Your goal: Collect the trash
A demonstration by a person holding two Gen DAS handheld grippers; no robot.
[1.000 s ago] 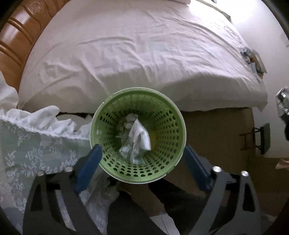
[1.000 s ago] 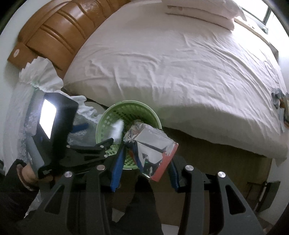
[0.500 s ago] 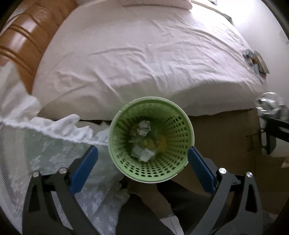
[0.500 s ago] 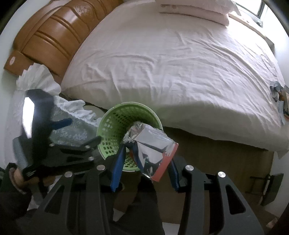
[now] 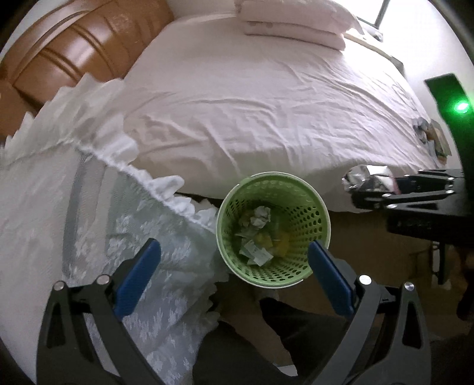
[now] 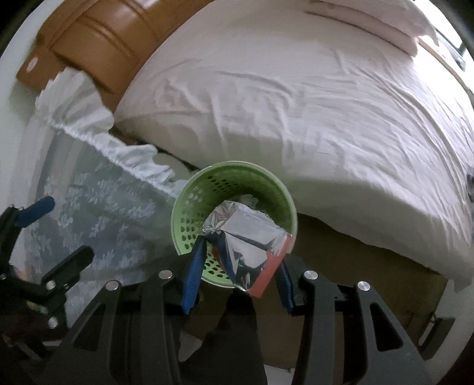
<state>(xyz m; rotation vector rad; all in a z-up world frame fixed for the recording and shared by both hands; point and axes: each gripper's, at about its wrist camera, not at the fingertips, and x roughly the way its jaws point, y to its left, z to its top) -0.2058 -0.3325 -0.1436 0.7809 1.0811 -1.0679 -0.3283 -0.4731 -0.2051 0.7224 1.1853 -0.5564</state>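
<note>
A bedroom in a home: a wide bed point(image 5: 266, 112) under a wrinkled white sheet, stacked pillows point(image 5: 296, 20), a carved wooden headboard point(image 5: 74, 56), a lace-covered nightstand point(image 5: 118, 237) beside it.

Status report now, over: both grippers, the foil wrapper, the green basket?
Right gripper shut on foil wrapper, above green basket. Left gripper open, empty. Basket already holds crumpled paper. Nothing blocks its mouth.

The basket point(image 5: 321, 213) is green plastic full of little holes. The wrapper point(image 6: 246, 237) is shiny, crinkly foil. The bed sheet point(image 5: 266, 112) is soft, wrinkled white cloth. The headboard point(image 5: 74, 56) is smooth, glossy brown wood.
</note>
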